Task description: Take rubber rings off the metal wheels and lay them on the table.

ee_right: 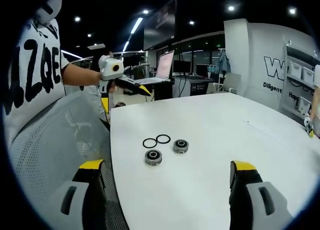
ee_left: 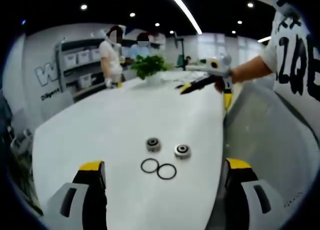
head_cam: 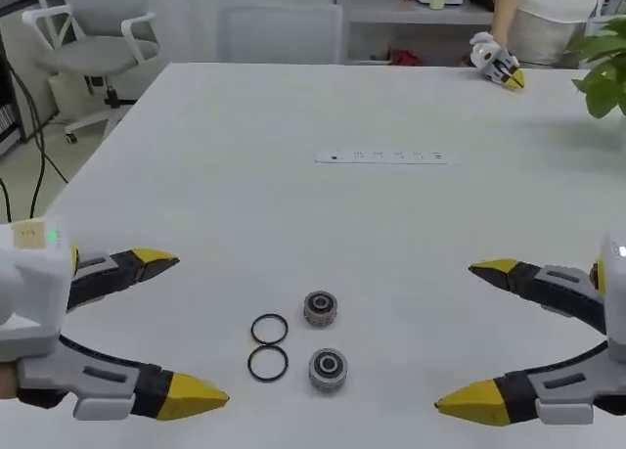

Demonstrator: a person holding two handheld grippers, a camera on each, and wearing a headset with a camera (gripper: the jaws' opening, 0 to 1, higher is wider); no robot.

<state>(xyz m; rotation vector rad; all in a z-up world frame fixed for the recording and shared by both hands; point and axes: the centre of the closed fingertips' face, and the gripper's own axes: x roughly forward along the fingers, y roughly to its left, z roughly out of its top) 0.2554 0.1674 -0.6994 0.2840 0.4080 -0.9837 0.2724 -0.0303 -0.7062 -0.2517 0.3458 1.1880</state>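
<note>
Two small metal wheels lie near the table's front edge: one (head_cam: 321, 308) farther, one (head_cam: 328, 368) nearer. Just left of them two black rubber rings (head_cam: 269, 329) (head_cam: 267, 363) lie flat on the table, touching each other. My left gripper (head_cam: 191, 330) hovers at the left, wide open and empty, apart from them. My right gripper (head_cam: 479, 336) hovers at the right, also wide open and empty. The left gripper view has the wheels (ee_left: 153, 144) (ee_left: 182, 151) and rings (ee_left: 150, 165) (ee_left: 166, 171) ahead between the jaws. In the right gripper view, wheels (ee_right: 153, 157) (ee_right: 180, 146) and rings (ee_right: 149, 143) (ee_right: 163, 138) lie ahead.
A white power strip (head_cam: 384, 157) lies mid-table. A plant (head_cam: 604, 69) stands at the far right. A person stands beyond the far edge with another gripper (head_cam: 496, 65) resting there. An office chair (head_cam: 93, 48) stands at the far left corner.
</note>
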